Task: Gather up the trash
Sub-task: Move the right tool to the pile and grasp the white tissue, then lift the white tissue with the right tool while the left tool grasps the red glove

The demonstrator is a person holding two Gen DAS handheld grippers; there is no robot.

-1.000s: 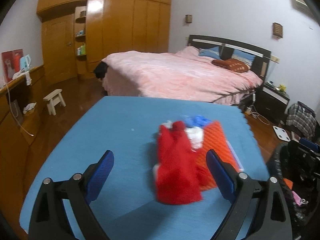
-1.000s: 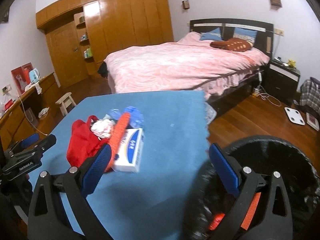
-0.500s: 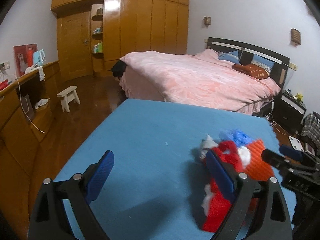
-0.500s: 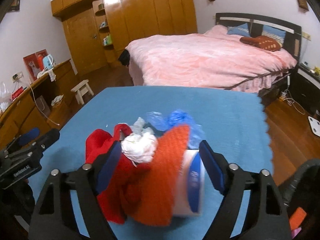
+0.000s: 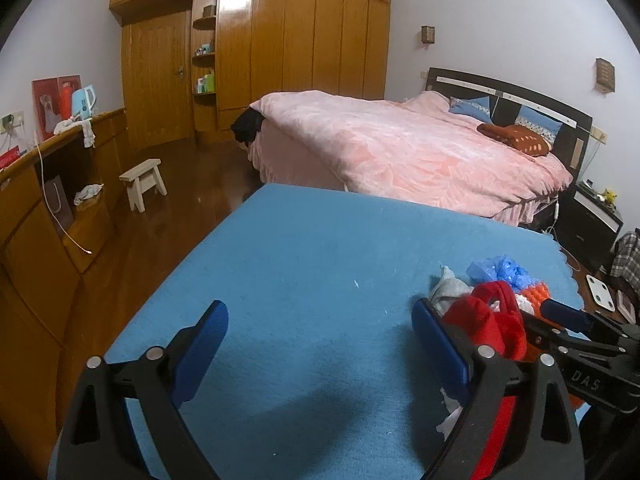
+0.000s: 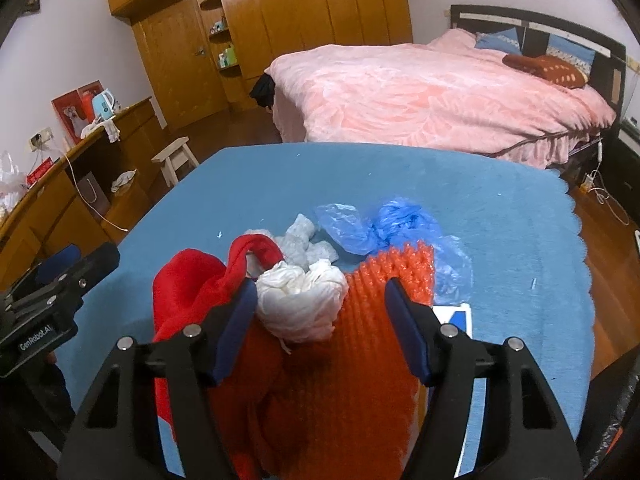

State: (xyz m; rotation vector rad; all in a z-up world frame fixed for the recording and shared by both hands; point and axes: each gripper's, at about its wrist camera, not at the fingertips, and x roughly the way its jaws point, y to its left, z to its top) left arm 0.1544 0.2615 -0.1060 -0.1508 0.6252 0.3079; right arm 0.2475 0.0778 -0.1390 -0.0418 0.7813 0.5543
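Blue-covered table (image 6: 500,216) bears a trash heap (image 6: 320,280) (red cloth, blue bags).

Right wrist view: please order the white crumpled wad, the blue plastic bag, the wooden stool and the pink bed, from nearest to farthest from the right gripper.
1. White crumpled wad: between the closing jaws of the right gripper.
2. Blue plastic bag: behind, mid-table.
3. Wooden stool: floor, left.
4. Pink bed: beyond the table.

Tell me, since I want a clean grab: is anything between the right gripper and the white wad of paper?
Nothing visible blocks it. The right gripper is closing with the white wad of paper already between its fingers, resting on the orange mesh, beside the red cloth.
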